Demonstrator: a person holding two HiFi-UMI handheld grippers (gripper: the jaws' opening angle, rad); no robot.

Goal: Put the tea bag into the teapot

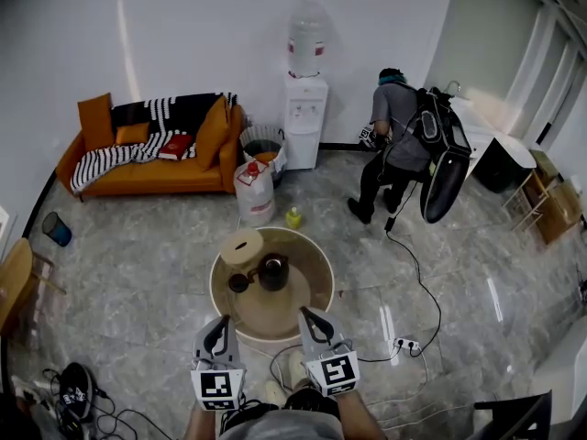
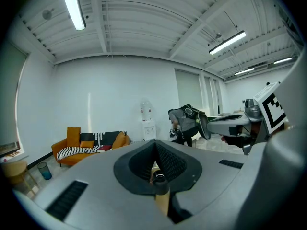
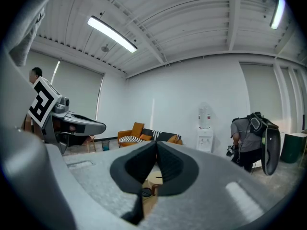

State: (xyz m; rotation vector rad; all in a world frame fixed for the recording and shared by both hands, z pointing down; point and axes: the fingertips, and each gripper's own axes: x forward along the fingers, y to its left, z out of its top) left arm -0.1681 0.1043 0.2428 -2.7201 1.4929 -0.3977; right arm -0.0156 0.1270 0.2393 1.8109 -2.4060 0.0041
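Both shut, both empty — left gripper and right gripper hover near the teapot; no tea bag shows — potted, or elsewhere.

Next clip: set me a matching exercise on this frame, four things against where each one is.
Things:
1. teapot
2. sofa
3. water dispenser
4. power strip

Places:
A. on the floor, right of the round table
B. at the head view's upper left
C. on the round table
D. between the sofa and the person

Pairs: 1-C; 2-B; 3-D; 4-A
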